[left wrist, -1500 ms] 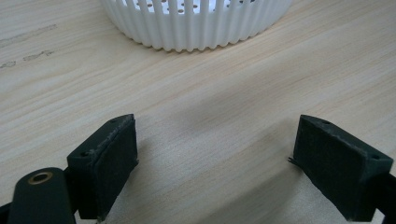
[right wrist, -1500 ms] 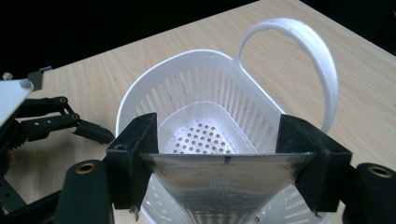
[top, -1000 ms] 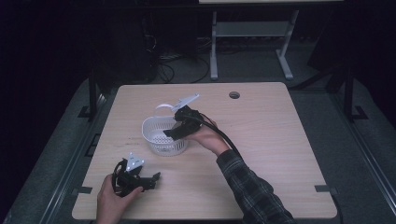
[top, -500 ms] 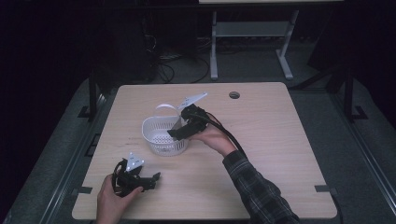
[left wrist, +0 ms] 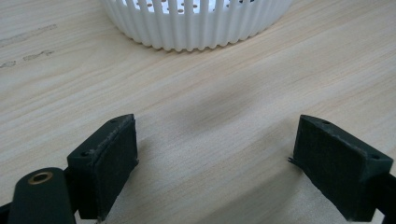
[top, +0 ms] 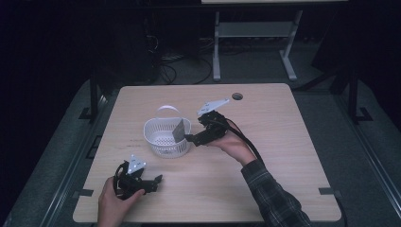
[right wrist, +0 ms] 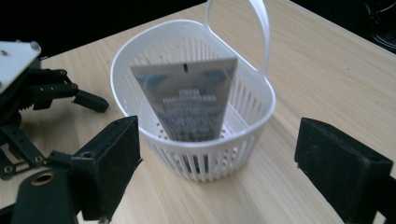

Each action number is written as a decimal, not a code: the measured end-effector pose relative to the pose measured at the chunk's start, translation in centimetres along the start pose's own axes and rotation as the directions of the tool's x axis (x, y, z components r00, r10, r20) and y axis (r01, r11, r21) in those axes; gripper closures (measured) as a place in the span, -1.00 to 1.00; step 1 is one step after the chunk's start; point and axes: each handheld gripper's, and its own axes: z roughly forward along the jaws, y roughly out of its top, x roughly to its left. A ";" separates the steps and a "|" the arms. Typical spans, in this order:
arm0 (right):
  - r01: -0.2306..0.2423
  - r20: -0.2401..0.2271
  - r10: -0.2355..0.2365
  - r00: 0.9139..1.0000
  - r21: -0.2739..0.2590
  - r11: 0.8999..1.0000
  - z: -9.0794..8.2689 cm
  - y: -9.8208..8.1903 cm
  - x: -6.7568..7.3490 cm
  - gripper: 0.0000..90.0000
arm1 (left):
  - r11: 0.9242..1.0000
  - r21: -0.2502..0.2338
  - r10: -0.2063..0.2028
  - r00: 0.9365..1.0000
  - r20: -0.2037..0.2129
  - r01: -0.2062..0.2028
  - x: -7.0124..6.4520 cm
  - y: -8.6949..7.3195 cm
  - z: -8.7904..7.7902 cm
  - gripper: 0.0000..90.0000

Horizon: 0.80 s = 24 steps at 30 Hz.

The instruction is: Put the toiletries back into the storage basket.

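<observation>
Beside the white basket (top: 166,137), the right gripper (top: 190,138) holds its jaws spread wide and empty, having just let go of the grey tube (right wrist: 189,100) now leaning inside, while the left gripper (top: 158,178) waits nearby, likewise wide open.

A light wooden table (top: 283,156) with a round cable hole (top: 237,96) stands before a grey metal stand (top: 255,33).

Light wooden table (top: 283,156), white slotted basket (top: 161,142) standing on it
</observation>
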 end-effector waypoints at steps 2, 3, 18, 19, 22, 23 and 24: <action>-0.008 0.006 0.008 1.000 -0.002 1.000 -0.6 -0.7 -0.2 -0.69 | 1.000 -0.002 -0.001 1.000 -0.002 0.001 0.0 0.0 0.0 -0.72; -0.010 0.009 0.010 1.000 -0.002 1.000 -0.8 -0.9 -0.3 -0.69 | 1.000 -0.002 -0.001 1.000 -0.002 0.001 0.0 0.0 0.0 -0.72; -0.071 0.071 0.073 0.995 -0.037 0.997 -4.5 -5.5 -1.6 -0.70 | 1.000 -0.005 -0.005 1.000 -0.002 0.005 0.0 0.0 0.0 -0.72; -0.074 0.075 0.077 0.994 -0.039 0.996 -4.7 -5.9 -1.6 -0.70 | 1.000 -0.005 -0.005 1.000 -0.002 0.005 0.0 0.0 0.0 -0.72; -0.090 0.104 0.094 0.990 -0.049 0.995 -5.7 -7.4 -1.5 -0.73 | 1.000 -0.004 -0.003 1.000 -0.002 0.003 0.0 0.0 0.0 -0.72; -0.097 0.101 0.102 0.990 -0.054 0.994 -5.8 -7.8 -1.5 -0.73 | 1.000 -0.007 -0.007 1.000 -0.001 0.007 -0.1 0.0 0.0 -0.72; -0.098 0.108 0.103 0.989 -0.047 0.994 -6.1 -8.4 -1.6 -0.73 | 1.000 -0.007 -0.006 1.000 -0.001 0.006 0.0 0.0 0.0 -0.72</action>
